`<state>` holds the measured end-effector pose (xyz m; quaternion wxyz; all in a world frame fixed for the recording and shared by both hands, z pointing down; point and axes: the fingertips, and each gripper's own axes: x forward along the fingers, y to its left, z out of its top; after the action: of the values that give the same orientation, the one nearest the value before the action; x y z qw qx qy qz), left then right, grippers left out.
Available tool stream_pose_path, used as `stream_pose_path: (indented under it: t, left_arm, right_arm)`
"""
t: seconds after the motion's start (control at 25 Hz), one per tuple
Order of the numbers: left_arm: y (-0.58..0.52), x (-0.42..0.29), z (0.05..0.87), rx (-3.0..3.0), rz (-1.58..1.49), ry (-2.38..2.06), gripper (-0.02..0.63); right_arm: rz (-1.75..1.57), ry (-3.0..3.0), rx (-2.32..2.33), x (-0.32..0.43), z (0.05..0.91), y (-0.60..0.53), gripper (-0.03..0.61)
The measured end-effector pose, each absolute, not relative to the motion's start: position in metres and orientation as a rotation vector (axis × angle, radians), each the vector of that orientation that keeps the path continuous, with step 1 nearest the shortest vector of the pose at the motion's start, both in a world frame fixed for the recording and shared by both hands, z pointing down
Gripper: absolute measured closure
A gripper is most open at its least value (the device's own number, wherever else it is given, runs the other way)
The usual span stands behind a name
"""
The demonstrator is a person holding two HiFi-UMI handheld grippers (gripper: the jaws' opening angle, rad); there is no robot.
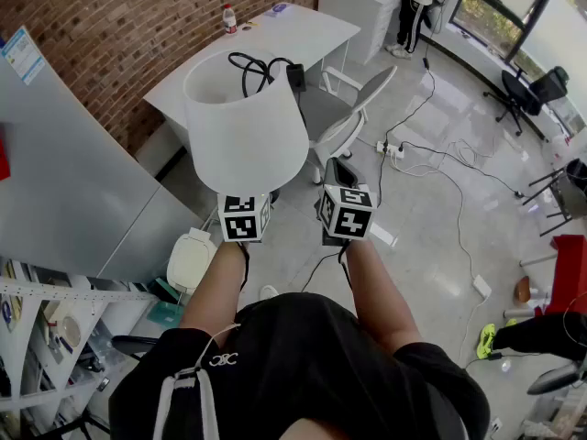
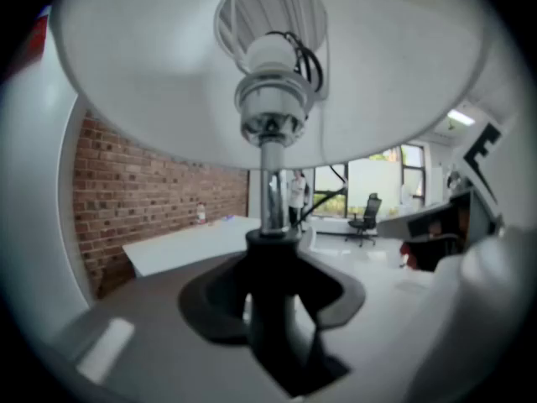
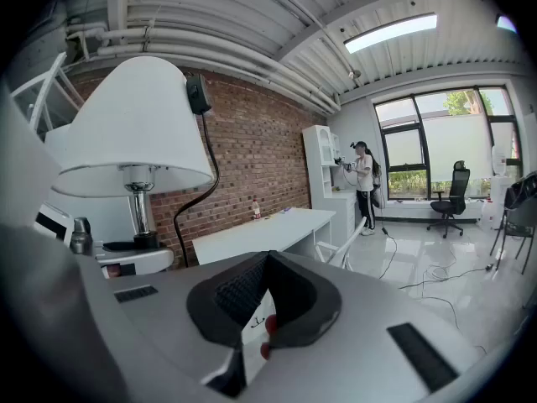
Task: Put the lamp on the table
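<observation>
I hold a lamp with a white shade (image 1: 246, 117) up in the air in front of me. My left gripper (image 2: 273, 296) is shut on the lamp's black foot, and the chrome stem (image 2: 270, 193) rises straight from the jaws to the bulb socket (image 2: 270, 107). The lamp's black cord (image 1: 261, 67) and plug (image 1: 295, 76) lie over the shade's top. My right gripper (image 3: 265, 263) hangs just right of the lamp with its jaws shut and nothing between them. The white table (image 1: 284, 37) stands ahead against the brick wall.
A small bottle (image 1: 229, 18) stands at the table's far corner. A grey and white office chair (image 1: 356, 117) sits at the table's right side. Cables and a power strip (image 1: 393, 149) lie on the floor to the right. A person (image 1: 417, 7) stands far back.
</observation>
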<state>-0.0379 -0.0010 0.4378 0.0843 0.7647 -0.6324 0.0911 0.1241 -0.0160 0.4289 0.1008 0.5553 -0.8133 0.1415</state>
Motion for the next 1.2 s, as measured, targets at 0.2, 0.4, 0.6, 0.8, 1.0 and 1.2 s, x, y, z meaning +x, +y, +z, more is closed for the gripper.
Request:
stream_pose_path:
  t: [0.2,0.4,0.6,0.8,1.0,1.2]
  left_arm:
    - [0.004,-0.032,0.436,2.289,0.267,-1.897,0.469]
    - [0.006,-0.034,0.433,2.294,0.256,-1.911,0.469]
    - [0.005,-0.043,0.431,2.275,0.244,-1.925,0.469]
    - [0.001,-0.057,0.432,2.269,0.246,-1.93,0.469]
    - [-0.004,-0.075,0.432,2.297,0.249,-1.916,0.469]
    - [-0.01,-0.096,0.434,2.334,0.236,-1.886,0.469]
  right_arm:
    - [0.426,-2.409,1.627,0.128,0.43,-0.012,0.588]
    - [0.426,-2.434,1.606,0.123,0.428,-0.011,0.588]
    - [0.435,-2.447,1.6,0.116,0.426,-0.013,0.588]
    - [0.429,-2.44,1.584,0.1,0.43,-0.017,0.588]
    - [0.433,-2.435,1.579,0.078,0.435,-0.019,0.588]
    - [0.461,-2.431,1.641,0.058,0.438,-0.023,0.588]
